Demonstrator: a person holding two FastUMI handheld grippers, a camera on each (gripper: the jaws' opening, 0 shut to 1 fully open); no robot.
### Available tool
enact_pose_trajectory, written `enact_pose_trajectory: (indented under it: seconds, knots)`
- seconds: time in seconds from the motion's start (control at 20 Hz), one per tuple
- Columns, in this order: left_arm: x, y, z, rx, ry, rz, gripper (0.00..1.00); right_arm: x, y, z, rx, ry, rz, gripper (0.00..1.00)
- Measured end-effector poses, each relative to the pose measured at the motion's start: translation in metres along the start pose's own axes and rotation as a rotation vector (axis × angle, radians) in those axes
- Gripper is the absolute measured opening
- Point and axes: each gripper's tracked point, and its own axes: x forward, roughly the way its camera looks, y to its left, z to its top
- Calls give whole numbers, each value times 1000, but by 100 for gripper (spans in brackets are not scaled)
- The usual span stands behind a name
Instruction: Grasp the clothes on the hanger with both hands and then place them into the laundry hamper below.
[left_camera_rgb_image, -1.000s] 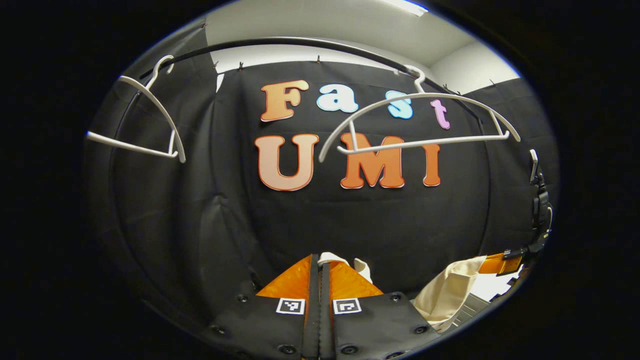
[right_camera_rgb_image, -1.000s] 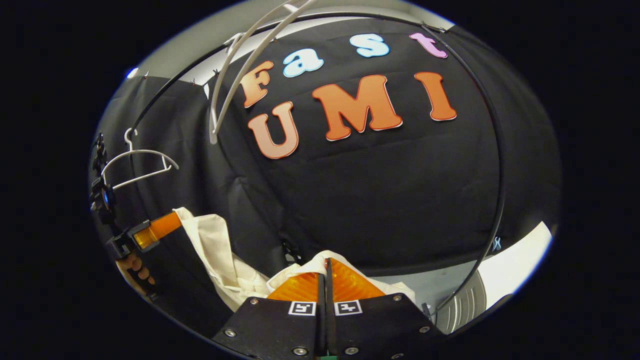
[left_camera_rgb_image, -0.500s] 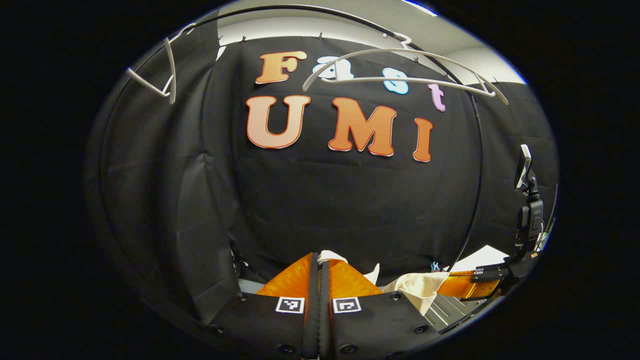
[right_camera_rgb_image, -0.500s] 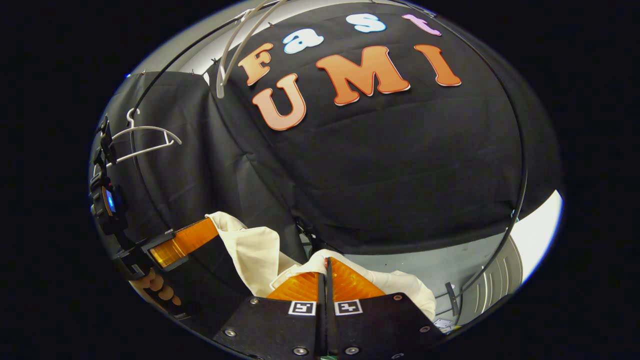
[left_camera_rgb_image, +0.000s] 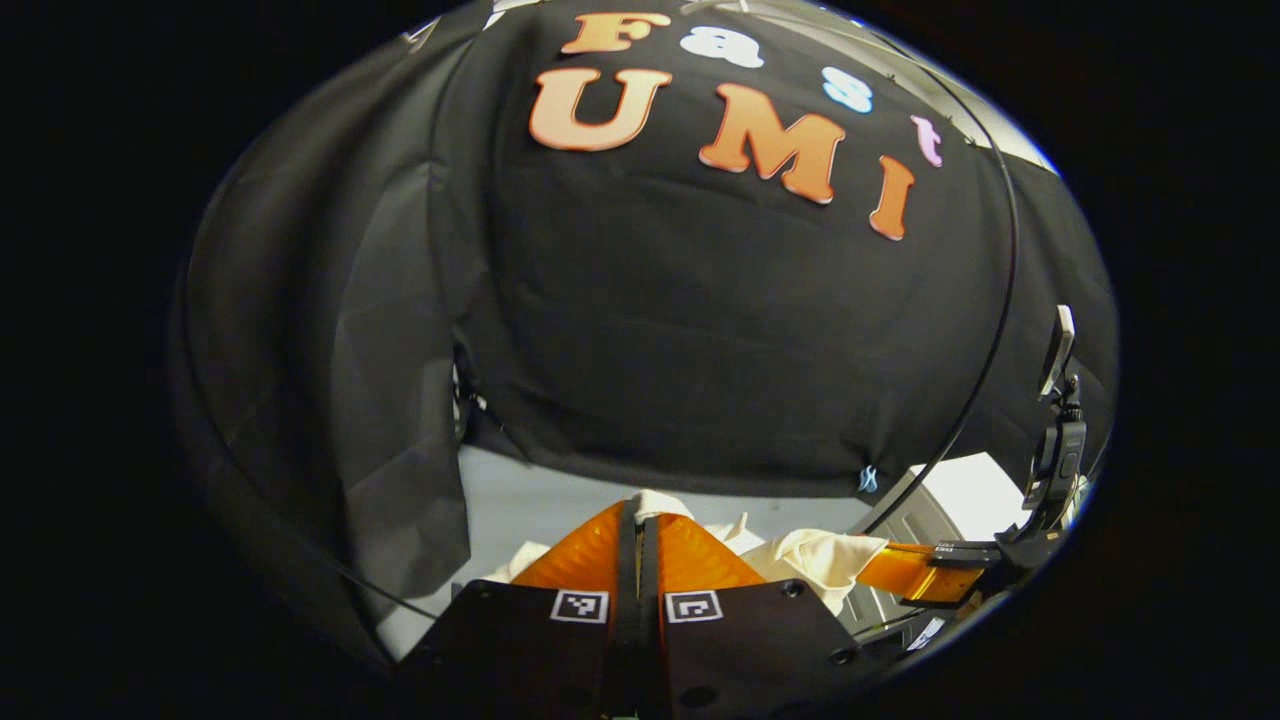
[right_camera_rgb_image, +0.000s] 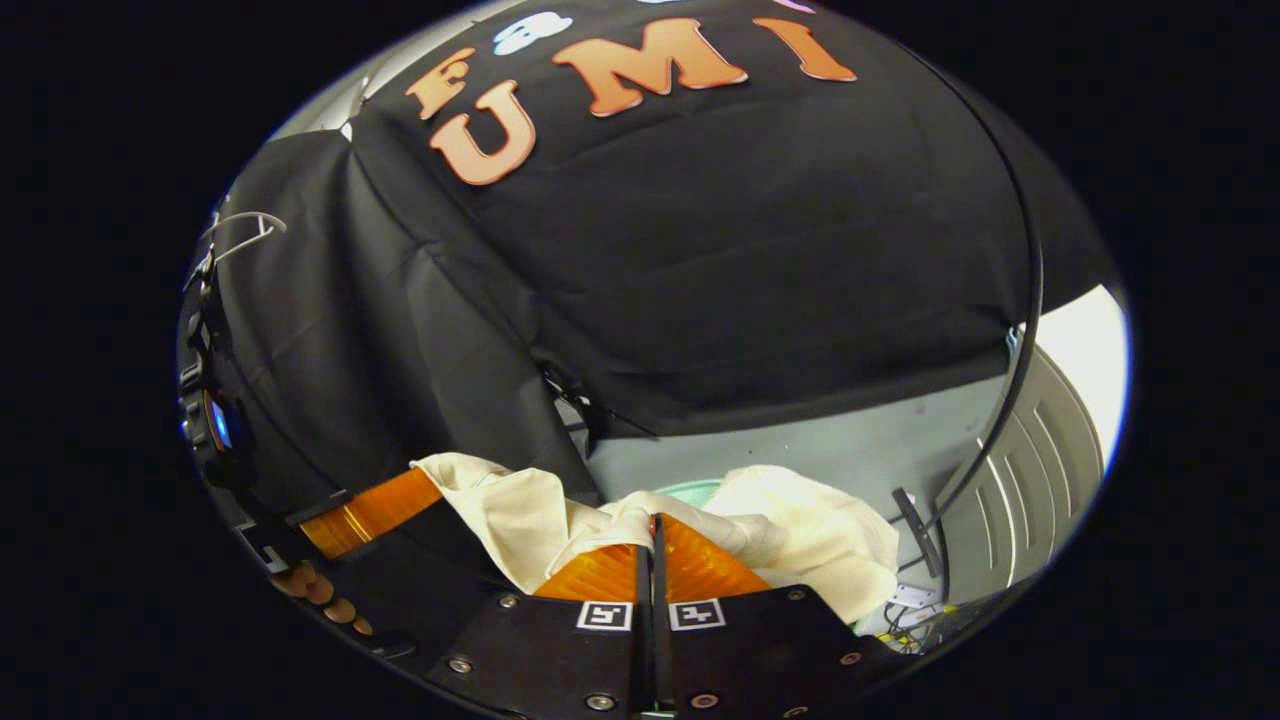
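I have the cream-coloured cotton garment (right_camera_rgb_image: 520, 505) clamped in both tools and off its hanger, slung low between them over the grey floor (right_camera_rgb_image: 800, 455). In the right gripper view the right tool (right_camera_rgb_image: 652, 522) has its fingers pressed together on a bunched fold of the cloth, with loose fabric billowing to either side. The left tool (left_camera_rgb_image: 638, 505) is likewise closed on a small tuft of the same garment, and in the right gripper view it sits off to the side with a hand (right_camera_rgb_image: 320, 595) under it.

My worry is the drop itself. I judge the pale mint-green rim (right_camera_rgb_image: 690, 490) peeking out behind the cloth to be the laundry hamper, but most of it is hidden, so I cannot tell how well I am centred over it. If I let go now, the wide loose flap on the right could land outside the rim and drape over its edge.

The thin black curved rack pole (right_camera_rgb_image: 1020, 330) runs close by on the right; a swinging hem could catch on it or on the small fittings at its foot.

The left tool's bite looks shallow, so a tug from the right could pull the cloth free early.
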Motion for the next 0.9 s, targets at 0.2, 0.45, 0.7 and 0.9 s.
enact_pose_trajectory:
  seconds: [0.2, 0.45, 0.7, 0.9]
  knots:
    - [29, 17, -79, -3, 145, 41, 7, 28, -53, -67, -5, 125, -94, 0]
    - [59, 18, -165, -4, 334, 61, 7, 57, -89, -139, -23, 268, -166, 0]
    - [63, 22, -237, 2, 523, 83, 7, 66, -115, -200, -28, 402, -226, 7]
    - [58, 22, -267, 2, 629, 132, 10, 63, -120, -206, -11, 414, -236, 15]
